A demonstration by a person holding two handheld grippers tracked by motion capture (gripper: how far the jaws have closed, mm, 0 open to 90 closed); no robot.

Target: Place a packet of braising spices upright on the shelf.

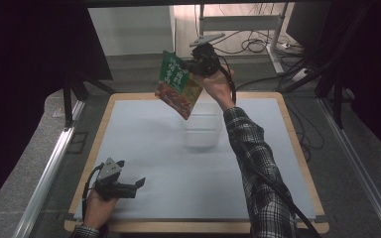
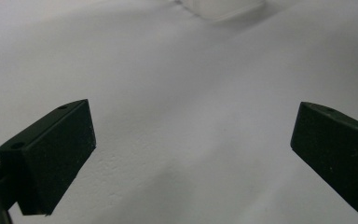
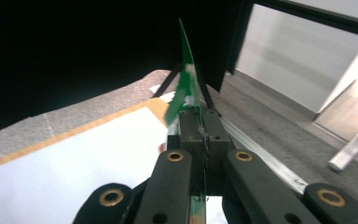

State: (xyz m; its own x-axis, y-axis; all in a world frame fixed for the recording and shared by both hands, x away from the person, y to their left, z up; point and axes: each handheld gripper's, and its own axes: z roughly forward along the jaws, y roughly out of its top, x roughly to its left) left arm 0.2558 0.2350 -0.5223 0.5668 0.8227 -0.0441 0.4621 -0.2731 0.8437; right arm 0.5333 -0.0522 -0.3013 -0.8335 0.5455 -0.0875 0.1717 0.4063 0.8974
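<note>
Green printed foil pouch (image 1: 178, 84) lifted, not yet placed.
Right gripper (image 1: 194, 64) clamped it above clear plastic tub (image 1: 203, 130); left gripper (image 1: 138, 184) idle, jaws apart.

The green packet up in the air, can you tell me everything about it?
The green packet is a flat, shiny pouch, green on top with white writing and a picture of reddish food lower down. It hangs tilted in the air above the clear container, touching nothing else. The right gripper pinches its upper edge, jaws shut. In the right gripper view it looks thin, edge-on.
</note>
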